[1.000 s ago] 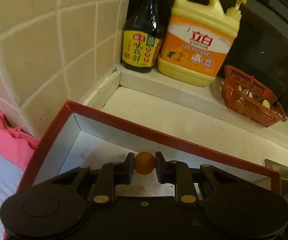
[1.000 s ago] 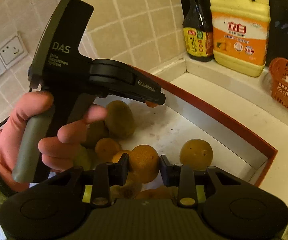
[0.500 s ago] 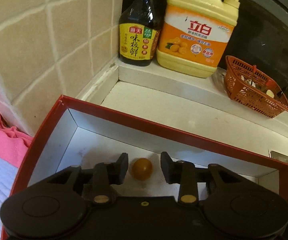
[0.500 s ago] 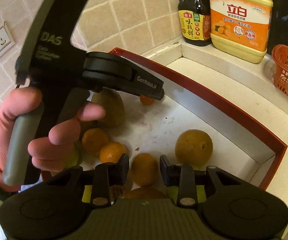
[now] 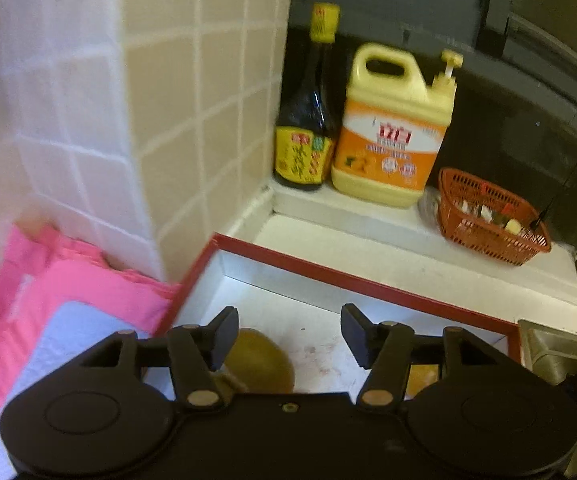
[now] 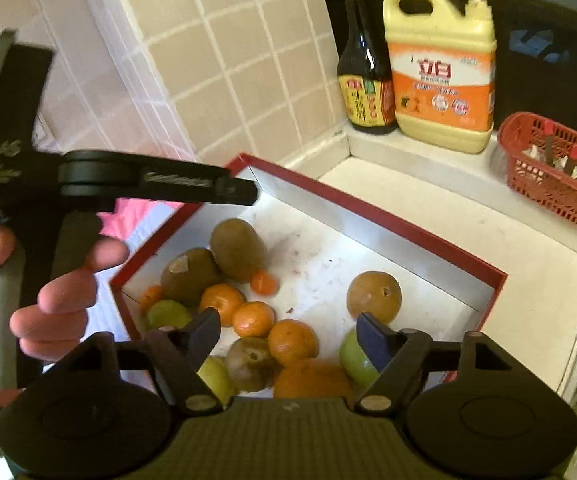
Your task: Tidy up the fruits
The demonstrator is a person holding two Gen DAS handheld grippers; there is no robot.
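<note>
Both grippers, left gripper (image 5: 288, 330) and right gripper (image 6: 288, 334), have just spread their jaws, nothing held; fruits (image 6: 252, 318) lie loose in the red-rimmed box (image 6: 372, 210) on the table (image 6: 448, 220); round, light, likely bruisable and rolling; pinch gently across the middle.

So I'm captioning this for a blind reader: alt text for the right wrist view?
Open right gripper above a red-rimmed box of oranges, kiwis and green fruit; the left gripper hovers at left, by a tiled wall.

fruit (image 6: 293, 340) in red-rimmed box (image 6: 372, 211) (kiwis, tangerines, green ones)
</note>
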